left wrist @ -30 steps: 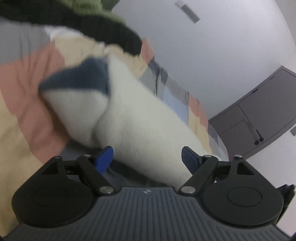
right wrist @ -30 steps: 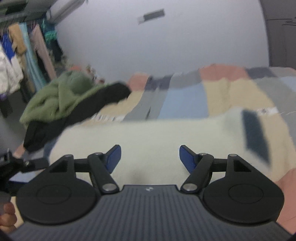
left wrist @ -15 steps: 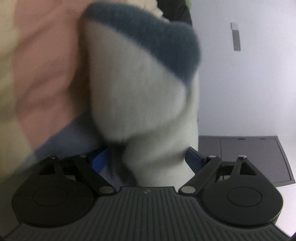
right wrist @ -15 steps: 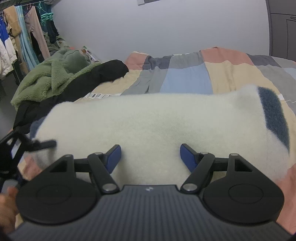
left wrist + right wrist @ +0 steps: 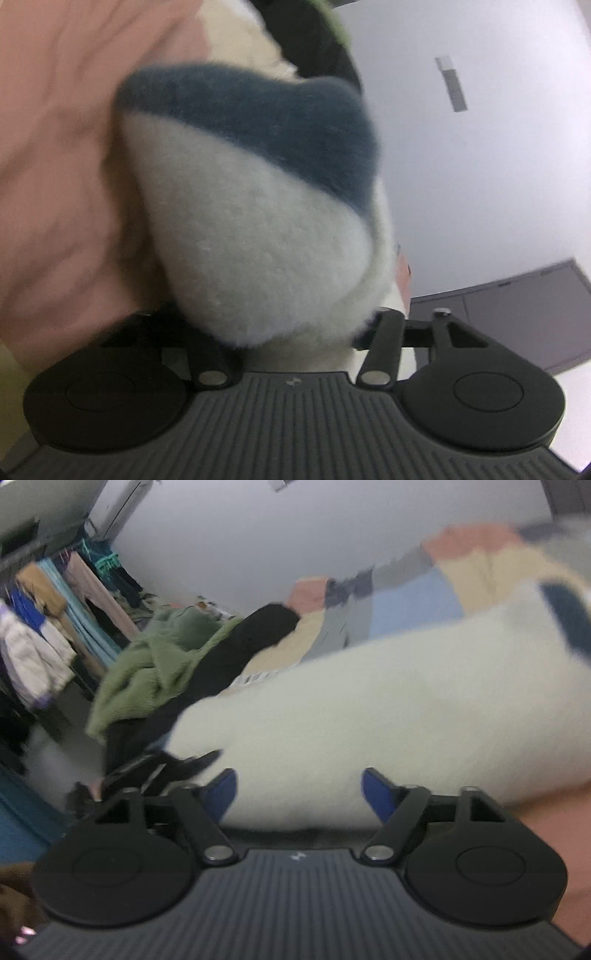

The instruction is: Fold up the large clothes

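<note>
A cream fleece garment with a dark blue band lies bunched across the patchwork bedcover. In the left wrist view its blue-banded end fills the space between the jaws of my left gripper. Those jaws are closing on the fleece, which buries the pads. My right gripper is opening, its blue pads bare at the garment's near edge, with fleece just ahead of them. A blurred dark shape at the garment's left end is the other gripper.
A green fleece and a black garment are heaped at the bed's left end. Hanging clothes line the left wall. A grey cabinet stands against the white wall. A pink patch of bedcover lies left of the garment.
The left gripper sank and rolled, and its jaws came in around the fleece's blue-banded end. The right gripper rolled and its jaws widened. The garment now slants across the right view.
</note>
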Demonstrator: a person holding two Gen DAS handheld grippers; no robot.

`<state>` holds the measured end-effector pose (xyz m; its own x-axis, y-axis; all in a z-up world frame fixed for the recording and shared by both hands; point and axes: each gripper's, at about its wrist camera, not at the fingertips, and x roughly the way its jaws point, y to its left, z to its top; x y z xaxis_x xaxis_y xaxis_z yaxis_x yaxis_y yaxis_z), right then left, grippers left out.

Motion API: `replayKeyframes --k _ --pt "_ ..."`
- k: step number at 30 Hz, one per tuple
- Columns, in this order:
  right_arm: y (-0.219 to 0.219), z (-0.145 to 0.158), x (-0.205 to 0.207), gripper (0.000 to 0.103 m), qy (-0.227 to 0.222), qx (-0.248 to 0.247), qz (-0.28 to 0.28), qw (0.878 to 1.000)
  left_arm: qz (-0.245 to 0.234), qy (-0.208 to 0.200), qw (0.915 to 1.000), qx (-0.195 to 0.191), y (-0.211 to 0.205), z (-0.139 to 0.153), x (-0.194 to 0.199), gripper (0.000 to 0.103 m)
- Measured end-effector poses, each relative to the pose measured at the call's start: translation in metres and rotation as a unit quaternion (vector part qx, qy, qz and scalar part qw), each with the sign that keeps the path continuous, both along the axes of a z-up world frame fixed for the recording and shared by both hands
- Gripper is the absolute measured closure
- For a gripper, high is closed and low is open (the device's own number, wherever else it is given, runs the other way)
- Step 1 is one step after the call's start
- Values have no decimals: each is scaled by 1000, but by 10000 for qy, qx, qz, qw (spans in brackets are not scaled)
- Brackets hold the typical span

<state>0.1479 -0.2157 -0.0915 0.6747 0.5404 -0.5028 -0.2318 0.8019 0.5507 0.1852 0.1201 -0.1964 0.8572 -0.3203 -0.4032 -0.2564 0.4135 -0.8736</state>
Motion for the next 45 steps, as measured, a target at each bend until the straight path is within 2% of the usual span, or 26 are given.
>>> replayKeyframes --k 2,3,7,9,15,18,21,23,25,27,28,29,30,32,34,41,45 --pt "3 -10 4 7 345 403 168 9984 -19 -142 9998 144 -6 7 -2 51" --pt "4 -15 7 5 532 596 275 9964 -36 -196 9997 127 -8 8 -3 52" --pt "3 -47 20 3 1344 1342 227 9815 -46 -280 9996 7 -9 7 -9 53" --pt "-1 -59 26 3 1526 1519 -15 9766 -54 -296 9995 -10 1 3 -15 53" --pt "-39 -70 37 3 1331 2255 -1151 9582 -78 -340 9992 -176 12 -2 -8 53" --pt "-61 -75 27 3 1309 2614 -1740 9403 -131 -443 9984 -321 24 2 -15 55" --pt "-79 -76 16 3 1159 2634 -2280 9302 -169 -524 9981 -280 27 6 -15 55" --pt "-86 -80 19 2 1186 2736 -2404 9237 -173 -553 9980 -238 27 4 -14 55" --pt "-83 -83 29 0 1269 2761 -2287 9248 -182 -557 9981 -214 29 3 -12 55" --pt "-75 -82 40 1 1277 2574 -2124 9340 -186 -548 9981 -209 30 2 -12 55" --pt "-71 -82 45 6 1263 2436 -2072 9390 -187 -548 9981 -198 29 3 -19 56" --pt "-68 -79 48 21 1237 2261 -2039 9444 -192 -551 9981 -184 29 4 -20 56" --pt "-76 -78 47 27 1186 2155 -2026 9478 -203 -566 9981 -160 29 4 -22 57" --pt "-79 -72 45 46 1103 2046 -1985 9521 -232 -614 9978 -95 26 6 -24 57" --pt "-81 -61 43 54 983 1892 -1898 9584 -267 -689 9973 -21 25 10 -28 58" --pt "-88 -28 18 57 486 1504 -1616 9741 -330 -818 9960 -156 26 19 -51 58" --pt "-101 -4 7 57 335 1463 -1429 9783 -462 -979 9941 -102 20 40 -69 58"
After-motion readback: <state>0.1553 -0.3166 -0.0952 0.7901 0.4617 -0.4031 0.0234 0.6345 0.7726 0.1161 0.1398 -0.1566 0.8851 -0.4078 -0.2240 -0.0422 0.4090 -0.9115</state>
